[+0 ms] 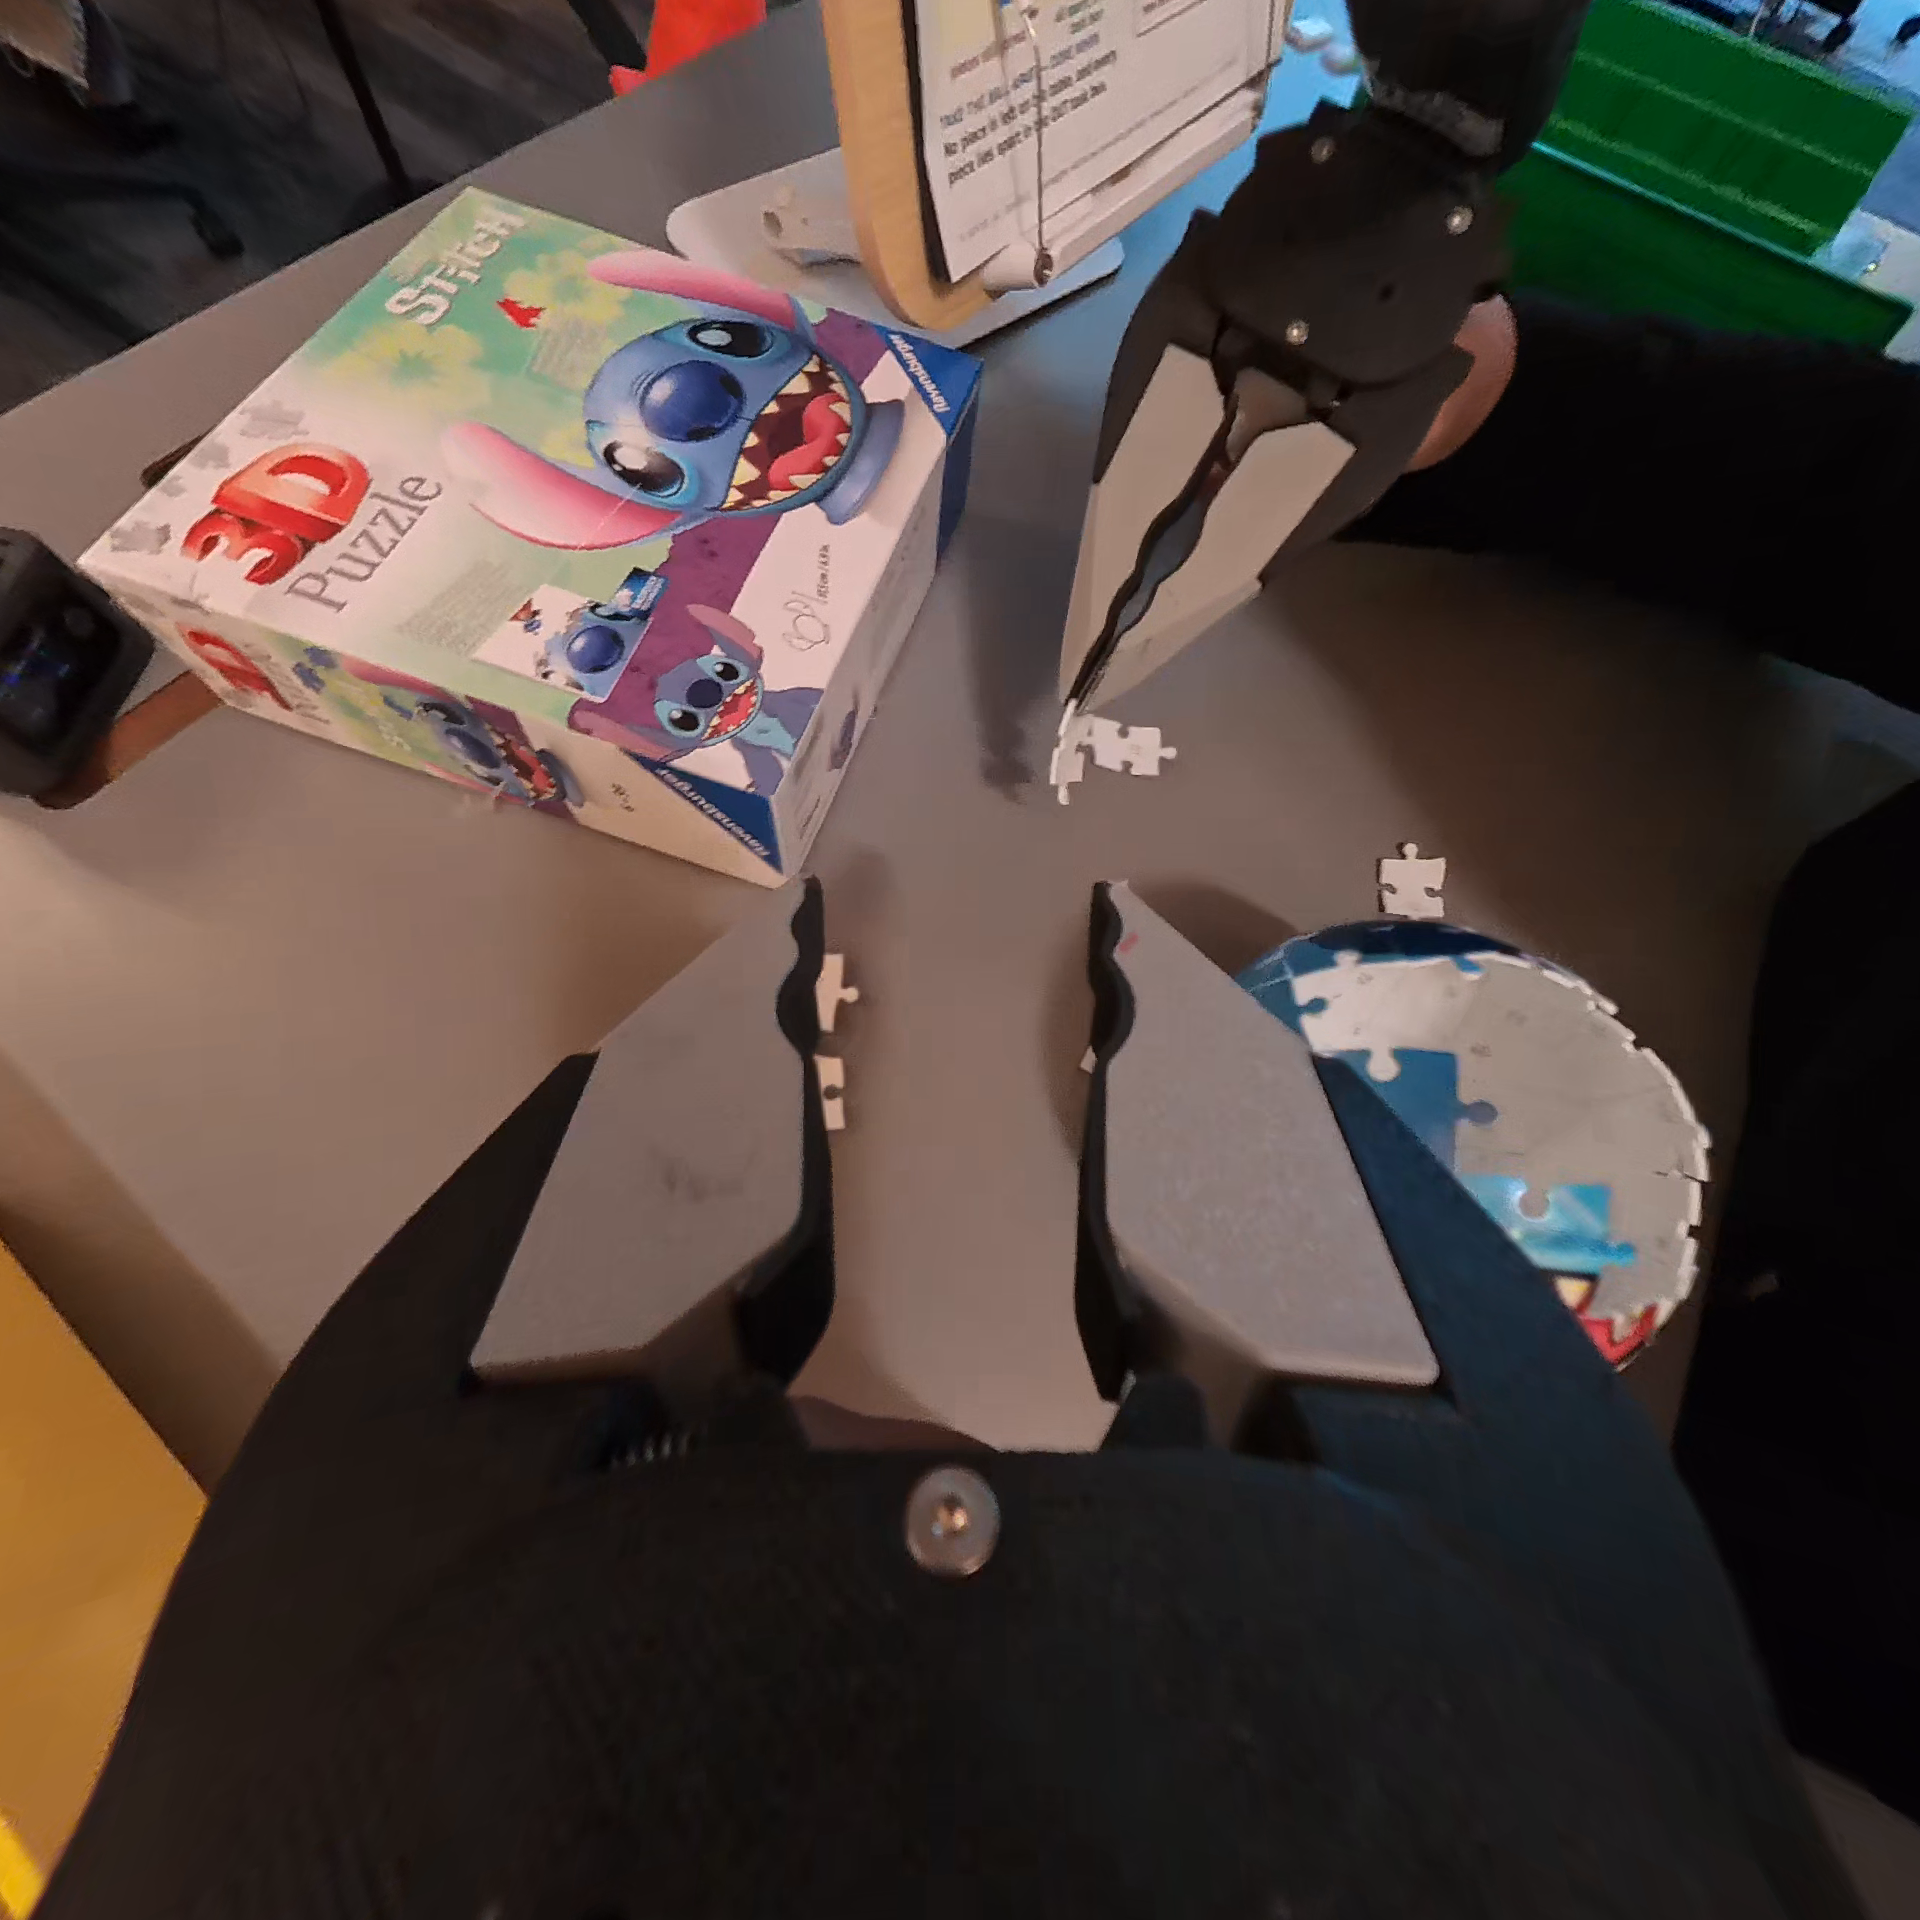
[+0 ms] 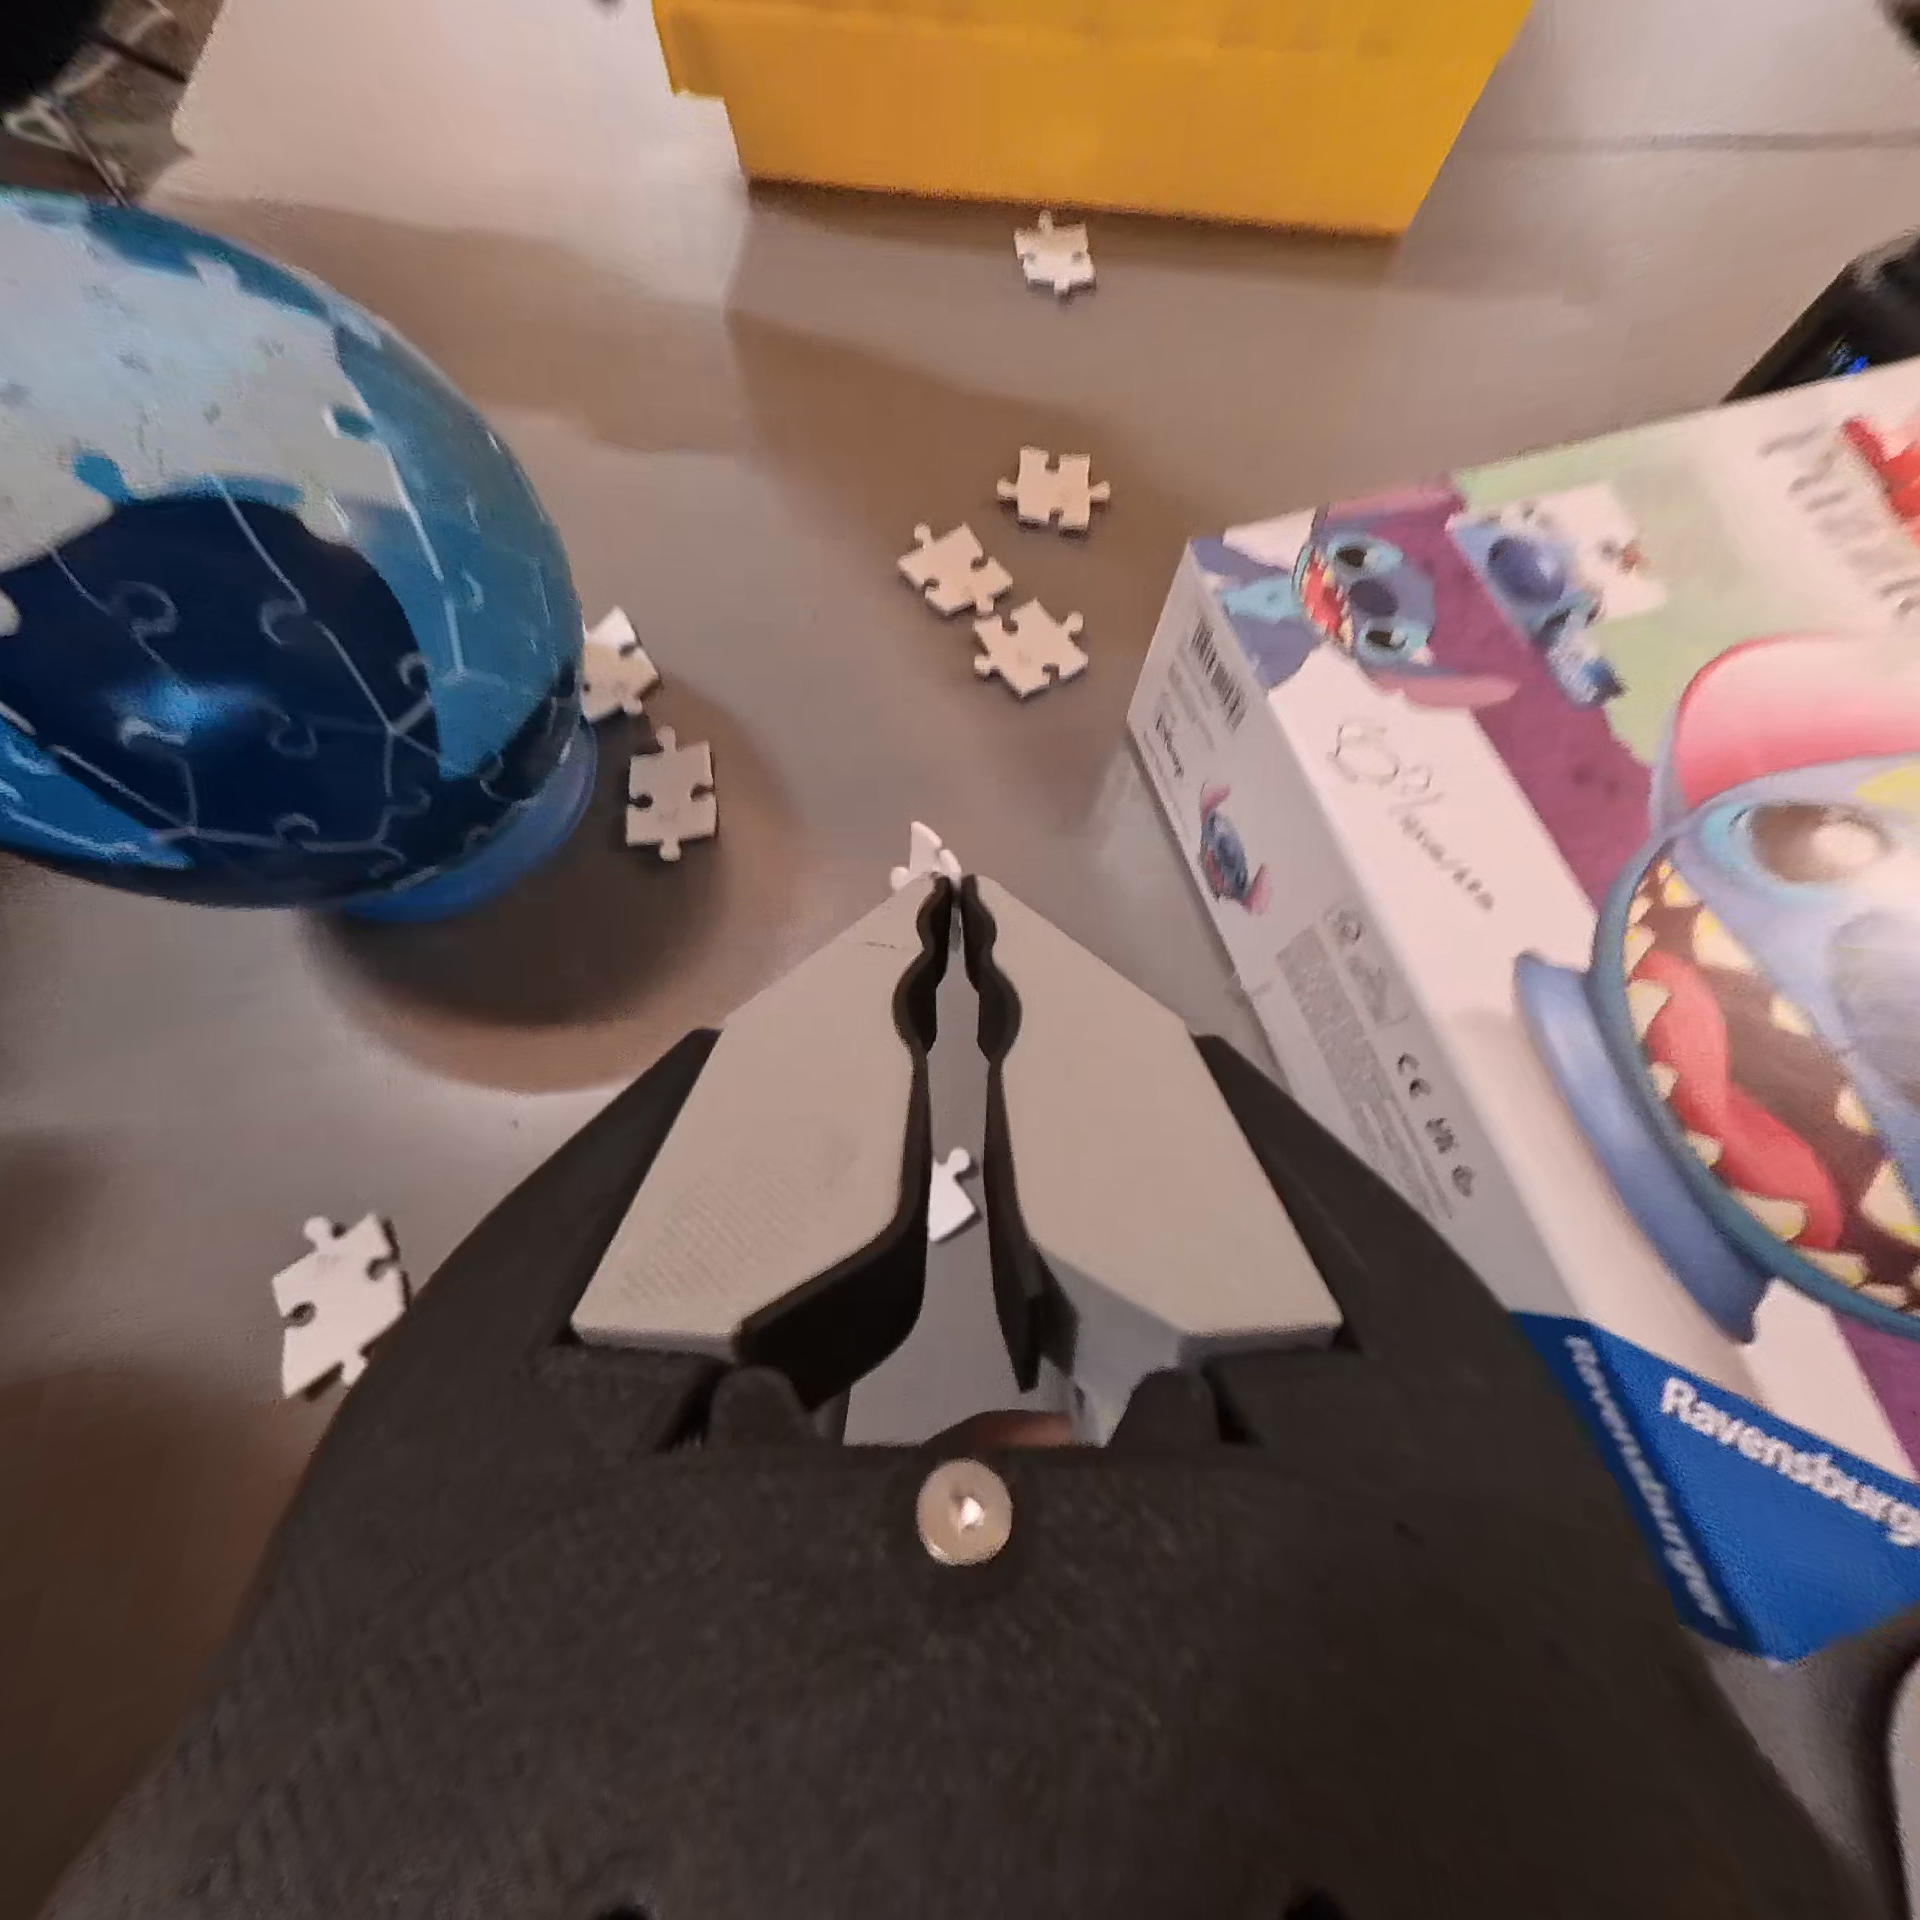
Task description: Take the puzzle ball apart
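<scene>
The puzzle ball [image 1: 1475,1122] stands at the right of the left wrist view with its top broken open, showing white piece backs inside the blue shell. In the right wrist view the ball [image 2: 260,623] is at the left on its blue stand. My left gripper [image 1: 956,904] is open and empty above the grey table, left of the ball. My right gripper [image 2: 956,888] is shut on a white puzzle piece [image 2: 925,852] that sticks out past its fingertips. The left wrist view shows this gripper [image 1: 1081,707] pointing down with the piece [image 1: 1065,758] at its tip, just above the table.
The puzzle box [image 1: 520,520] lies left of the grippers; it also shows in the right wrist view [image 2: 1507,935]. Several loose white pieces [image 2: 956,569] lie on the table [image 2: 831,364]. A yellow bin [image 2: 1091,104] stands beyond them. A clipboard stand [image 1: 1039,135] and a green bin [image 1: 1714,177] are at the far side. My right fingertips sit around 15 cm from my left ones.
</scene>
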The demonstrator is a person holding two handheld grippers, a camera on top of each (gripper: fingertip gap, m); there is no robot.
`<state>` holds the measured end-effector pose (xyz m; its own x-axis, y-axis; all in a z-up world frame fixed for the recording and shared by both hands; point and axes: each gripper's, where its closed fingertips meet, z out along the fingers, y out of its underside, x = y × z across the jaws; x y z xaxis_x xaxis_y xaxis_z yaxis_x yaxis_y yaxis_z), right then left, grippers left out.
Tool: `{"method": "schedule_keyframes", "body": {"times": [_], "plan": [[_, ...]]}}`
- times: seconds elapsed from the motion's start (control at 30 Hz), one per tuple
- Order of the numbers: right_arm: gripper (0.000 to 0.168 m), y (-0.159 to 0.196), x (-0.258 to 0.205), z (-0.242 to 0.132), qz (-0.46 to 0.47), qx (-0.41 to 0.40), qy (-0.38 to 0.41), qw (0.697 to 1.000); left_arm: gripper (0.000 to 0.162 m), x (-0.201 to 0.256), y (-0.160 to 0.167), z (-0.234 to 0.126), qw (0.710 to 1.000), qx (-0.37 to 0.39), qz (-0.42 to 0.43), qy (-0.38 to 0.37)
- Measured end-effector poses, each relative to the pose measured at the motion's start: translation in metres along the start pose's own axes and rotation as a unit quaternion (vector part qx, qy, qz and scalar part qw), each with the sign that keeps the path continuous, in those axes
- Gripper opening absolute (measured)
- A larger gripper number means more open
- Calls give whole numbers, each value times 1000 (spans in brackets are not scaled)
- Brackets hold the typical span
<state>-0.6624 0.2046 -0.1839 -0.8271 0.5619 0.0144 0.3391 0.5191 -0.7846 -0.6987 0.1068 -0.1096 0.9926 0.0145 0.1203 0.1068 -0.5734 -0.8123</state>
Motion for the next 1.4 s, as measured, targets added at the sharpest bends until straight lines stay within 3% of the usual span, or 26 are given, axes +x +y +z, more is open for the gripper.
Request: {"method": "schedule_keyframes", "body": {"times": [0.3, 0.57, 0.77, 1.4], "plan": [[0, -91, -34, -15, -48, 86, 1, 995, 46, 44, -18, 9, 998, -4, 56, 26], [0, -126, -71, -30, -55, 125, -2, 991, 38, 69, -24, 7, 996, -8, 84, -3], [0, -130, -89, -41, -50, 136, 7, 989, 4, 87, -24, -3, 996, -2, 85, -10], [0, -100, -116, -61, -41, 124, -10, 991, 0, 128, -20, 5, 994, -36, 95, -35]]}}
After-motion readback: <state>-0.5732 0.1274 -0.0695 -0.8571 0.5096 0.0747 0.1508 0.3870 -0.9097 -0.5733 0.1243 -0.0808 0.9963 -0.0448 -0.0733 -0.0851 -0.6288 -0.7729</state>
